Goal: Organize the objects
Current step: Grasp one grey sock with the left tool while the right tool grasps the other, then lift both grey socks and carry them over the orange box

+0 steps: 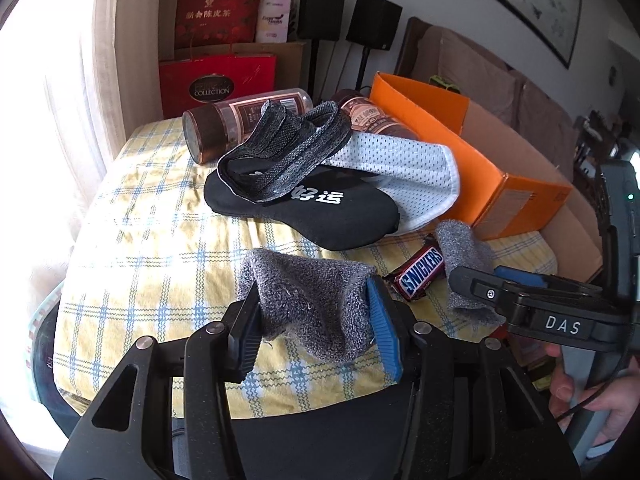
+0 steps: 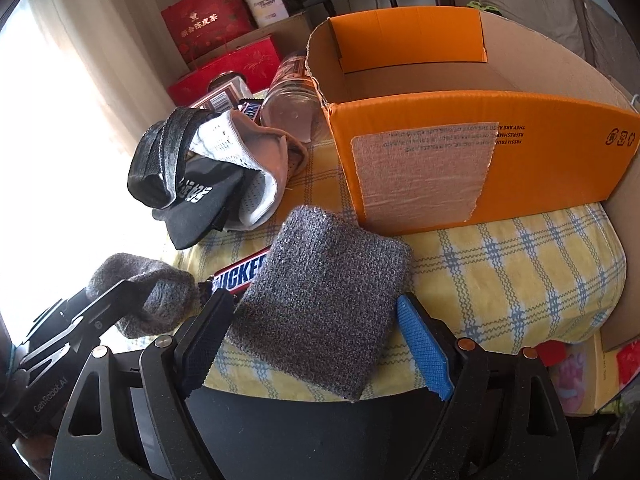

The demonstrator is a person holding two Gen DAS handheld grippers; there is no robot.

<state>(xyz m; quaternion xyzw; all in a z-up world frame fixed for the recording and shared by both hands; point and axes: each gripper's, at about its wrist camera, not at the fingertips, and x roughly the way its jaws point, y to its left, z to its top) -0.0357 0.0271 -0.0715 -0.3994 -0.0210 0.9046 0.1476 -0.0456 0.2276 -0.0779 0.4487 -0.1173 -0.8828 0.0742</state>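
Note:
My left gripper point(image 1: 314, 292) is shut on a bunched grey knit sock point(image 1: 320, 320), held just above the yellow checked tablecloth point(image 1: 140, 260). The right wrist view shows that gripper point(image 2: 136, 292) at the lower left with the sock point(image 2: 152, 280) in it. A second grey knit sock point(image 2: 320, 300) lies flat on the cloth between the fingers of my right gripper point(image 2: 312, 298), which is open, its pads beside the sock's edges. A Snickers bar point(image 1: 420, 276) lies between the two socks, partly under the flat one point(image 2: 240, 274).
An open orange cardboard box point(image 2: 520, 120) stands behind the flat sock. A heap of black point(image 1: 340, 216), dark grey point(image 1: 280, 152) and white mesh point(image 1: 400, 168) footwear lies mid-table, with two brown jars point(image 1: 240, 124) behind. Red gift bags point(image 1: 216, 80) stand beyond the table.

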